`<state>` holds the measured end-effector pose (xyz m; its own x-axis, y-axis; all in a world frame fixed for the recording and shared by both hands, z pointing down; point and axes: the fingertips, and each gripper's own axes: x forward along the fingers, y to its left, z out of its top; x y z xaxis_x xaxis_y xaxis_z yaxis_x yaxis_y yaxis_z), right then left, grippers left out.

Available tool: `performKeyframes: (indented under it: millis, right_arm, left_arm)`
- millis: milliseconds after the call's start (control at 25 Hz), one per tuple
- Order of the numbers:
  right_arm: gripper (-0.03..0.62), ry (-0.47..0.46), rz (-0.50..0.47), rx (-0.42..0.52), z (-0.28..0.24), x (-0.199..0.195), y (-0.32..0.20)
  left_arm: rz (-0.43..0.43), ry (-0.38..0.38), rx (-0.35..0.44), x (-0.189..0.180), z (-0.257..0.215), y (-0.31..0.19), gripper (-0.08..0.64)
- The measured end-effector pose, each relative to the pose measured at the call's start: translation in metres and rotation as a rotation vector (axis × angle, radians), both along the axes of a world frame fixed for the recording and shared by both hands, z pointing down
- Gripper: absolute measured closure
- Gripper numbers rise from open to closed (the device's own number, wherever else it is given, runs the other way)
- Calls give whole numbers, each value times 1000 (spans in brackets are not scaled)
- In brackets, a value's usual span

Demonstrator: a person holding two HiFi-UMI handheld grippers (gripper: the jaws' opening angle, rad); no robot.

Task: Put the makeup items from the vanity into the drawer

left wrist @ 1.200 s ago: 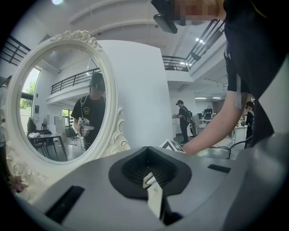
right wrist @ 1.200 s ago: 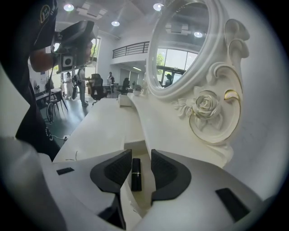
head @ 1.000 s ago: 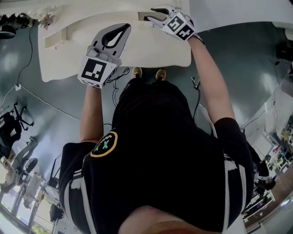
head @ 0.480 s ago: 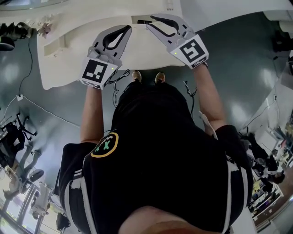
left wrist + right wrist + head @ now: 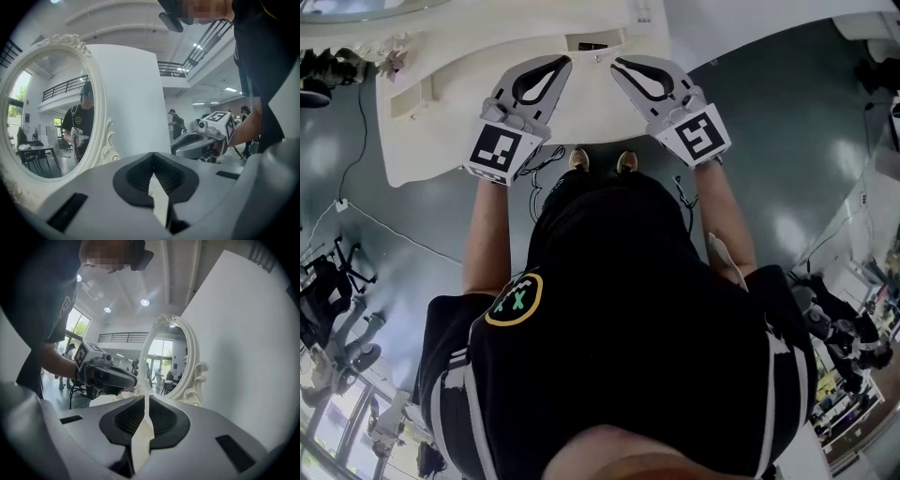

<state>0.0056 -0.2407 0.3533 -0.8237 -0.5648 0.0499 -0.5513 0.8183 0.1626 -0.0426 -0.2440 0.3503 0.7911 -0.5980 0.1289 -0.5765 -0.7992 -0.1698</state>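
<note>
Tongs first: left gripper (image 5: 563, 63) and right gripper (image 5: 618, 65) both closed and empty, right jaws only just done closing with nothing between them. From the head view, held side by side over the white vanity (image 5: 441, 141), tips near each other and aimed at a small open recess (image 5: 592, 43) straight ahead between them, long side running left-right, about equally near either hand. Probably the drawer, with something dark inside, too small to call. No loose makeup spotted on the bare top. Plenty of free room leftward, front edge back under the gripper bodies. Over to the left gripper view: pads together, oval mirror (image 5: 47, 108) off left, white panel (image 5: 136, 93) dead ahead. Right gripper view: same pinched-shut pads, mirror ahead, other gripper off left.
</note>
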Motion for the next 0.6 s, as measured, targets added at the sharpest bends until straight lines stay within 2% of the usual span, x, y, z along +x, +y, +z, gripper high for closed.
performKeyframes:
  millis: [320, 600]
  right_arm:
    - [571, -35, 29, -2, -11, 3, 7]
    - [572, -60, 48, -7, -13, 5, 7]
  left_arm:
    - [20, 6, -5, 10, 1, 6, 541]
    - [27, 4, -2, 13, 2, 8, 541]
